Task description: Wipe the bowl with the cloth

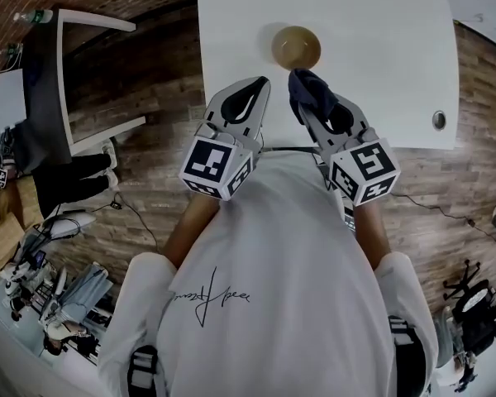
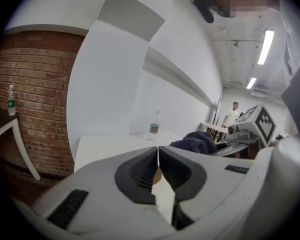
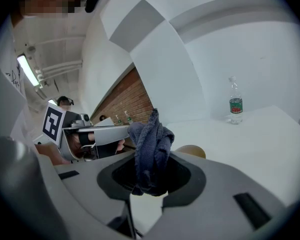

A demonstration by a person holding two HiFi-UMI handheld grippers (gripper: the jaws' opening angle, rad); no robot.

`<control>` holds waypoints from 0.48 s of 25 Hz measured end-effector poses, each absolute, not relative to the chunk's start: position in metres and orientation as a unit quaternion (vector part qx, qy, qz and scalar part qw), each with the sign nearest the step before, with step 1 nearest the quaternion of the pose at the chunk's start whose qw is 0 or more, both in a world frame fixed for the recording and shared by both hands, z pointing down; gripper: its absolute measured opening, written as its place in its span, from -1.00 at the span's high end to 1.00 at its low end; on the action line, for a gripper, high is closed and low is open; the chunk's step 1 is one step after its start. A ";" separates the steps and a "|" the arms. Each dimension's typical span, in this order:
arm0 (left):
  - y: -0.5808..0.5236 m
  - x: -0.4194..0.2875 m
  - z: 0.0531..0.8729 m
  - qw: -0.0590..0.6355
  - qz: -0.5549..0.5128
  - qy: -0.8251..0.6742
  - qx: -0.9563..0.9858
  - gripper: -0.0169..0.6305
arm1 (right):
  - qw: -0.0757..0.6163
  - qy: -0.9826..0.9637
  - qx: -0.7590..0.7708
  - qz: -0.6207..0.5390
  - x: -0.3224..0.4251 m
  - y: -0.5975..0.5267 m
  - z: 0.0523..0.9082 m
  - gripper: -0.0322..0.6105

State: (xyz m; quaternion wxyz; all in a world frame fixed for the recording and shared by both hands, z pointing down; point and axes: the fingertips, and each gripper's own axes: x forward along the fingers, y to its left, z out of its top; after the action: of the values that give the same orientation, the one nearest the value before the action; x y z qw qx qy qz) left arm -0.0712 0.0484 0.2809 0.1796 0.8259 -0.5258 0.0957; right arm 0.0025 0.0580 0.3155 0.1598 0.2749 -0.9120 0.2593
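Head view. Small tan bowl [image 1: 296, 47] upright on white table [image 1: 380, 81], just ahead of both grippers, touched by neither. Dark blue cloth [image 1: 311, 94] bunched at the tip of right gripper [image 1: 307, 110], close to the bowl's near rim but short of it. Left gripper [image 1: 260, 83] alongside, aimed toward the bowl's left side. Judged: bowl light, rigid and smooth, apt to skid on the bare tabletop under a wipe; best braced at the rim or outer wall on the left during wiping inside. Cloth soft, limp, light, no shape of its own; pinch at the middle of the wad adequate, loose end free for rubbing.

Left gripper view. Jaws pressed together at the tips, only a hairline seam between them, nothing pinched. Sliver of tan, probably the bowl, glimpsed through the hollow behind the pads. Cloth wad off to the right, on the other gripper. Plastic bottle [image 2: 154, 125] toward the table's far edge, well apart.

Right gripper view. Jaws clamped on the cloth, folds squeezed between the pads, a tuft standing up above them and a lump bulging below. Bowl rim just beyond the wad, partly hidden by it. Grip apparently secure. Likely need to spread the left jaws before any hold on the bowl's rim.
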 end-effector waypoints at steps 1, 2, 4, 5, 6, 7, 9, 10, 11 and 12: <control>0.046 -0.073 0.284 0.184 0.097 -0.523 0.827 0.94 | 0.156 -0.912 0.275 0.261 0.001 0.057 0.315 0.59; 0.045 -0.073 0.286 0.187 0.098 -0.519 0.828 0.94 | 0.147 -0.914 0.274 0.262 -0.001 0.057 0.314 0.59; 0.044 -0.072 0.292 0.194 0.101 -0.509 0.833 0.94 | 0.129 -0.915 0.274 0.267 -0.002 0.057 0.311 0.59; 0.043 -0.072 0.295 0.196 0.103 -0.506 0.834 0.94 | 0.127 -0.913 0.278 0.269 -0.002 0.056 0.312 0.59; 0.041 -0.072 0.299 0.199 0.105 -0.504 0.834 0.94 | 0.131 -0.911 0.283 0.270 -0.001 0.055 0.314 0.59; 0.038 -0.073 0.302 0.203 0.107 -0.503 0.833 0.94 | 0.136 -0.908 0.289 0.270 0.000 0.052 0.318 0.59; 0.032 -0.076 0.309 0.213 0.111 -0.502 0.831 0.94 | 0.144 -0.903 0.299 0.274 0.001 0.047 0.324 0.59; 0.030 -0.078 0.312 0.219 0.112 -0.500 0.830 0.94 | 0.146 -0.901 0.301 0.276 0.001 0.046 0.327 0.59; 0.027 -0.079 0.316 0.224 0.114 -0.498 0.830 0.94 | 0.149 -0.900 0.302 0.277 0.000 0.044 0.329 0.59; 0.025 -0.079 0.319 0.229 0.116 -0.496 0.830 0.94 | 0.151 -0.899 0.303 0.277 -0.001 0.042 0.332 0.59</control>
State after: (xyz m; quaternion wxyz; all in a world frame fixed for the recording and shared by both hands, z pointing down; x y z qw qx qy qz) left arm -0.0793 0.0250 0.3192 0.2294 0.8297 -0.4955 0.1158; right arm -0.0005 0.0422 0.3315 0.1514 0.3029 -0.8994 0.2765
